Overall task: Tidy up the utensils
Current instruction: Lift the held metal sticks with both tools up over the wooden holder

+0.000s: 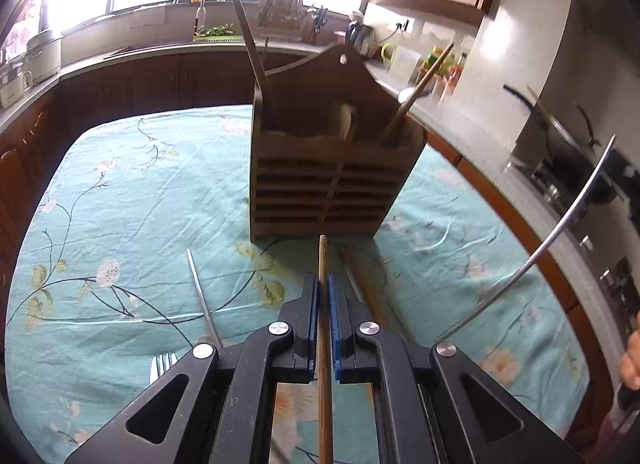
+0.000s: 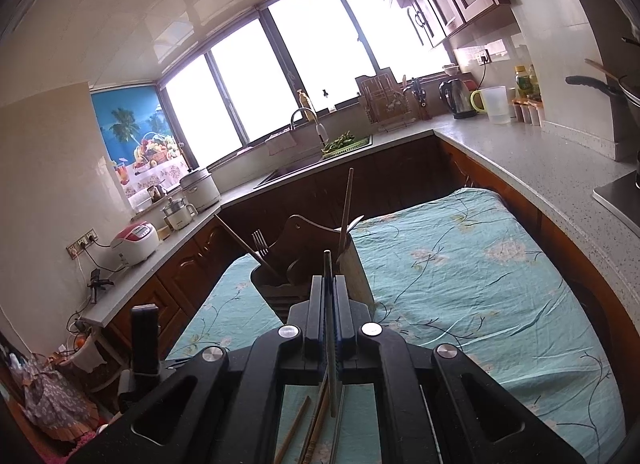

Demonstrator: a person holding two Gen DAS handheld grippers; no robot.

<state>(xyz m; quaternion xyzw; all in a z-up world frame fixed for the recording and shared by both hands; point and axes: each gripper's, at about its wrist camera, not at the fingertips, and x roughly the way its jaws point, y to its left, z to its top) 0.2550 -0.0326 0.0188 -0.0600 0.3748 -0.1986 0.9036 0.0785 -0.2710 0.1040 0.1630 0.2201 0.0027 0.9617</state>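
Wooden utensil holder upright on teal floral tablecloth. In front: left gripper clamped on wooden chopstick; metal chopstick and fork lying front-left; curved metal handle raised at right.

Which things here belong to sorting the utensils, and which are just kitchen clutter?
Job: wooden holder, chopstick in left gripper, metal utensil in right gripper, fork on tablecloth.
Clutter: kettle, rice cooker, jug.
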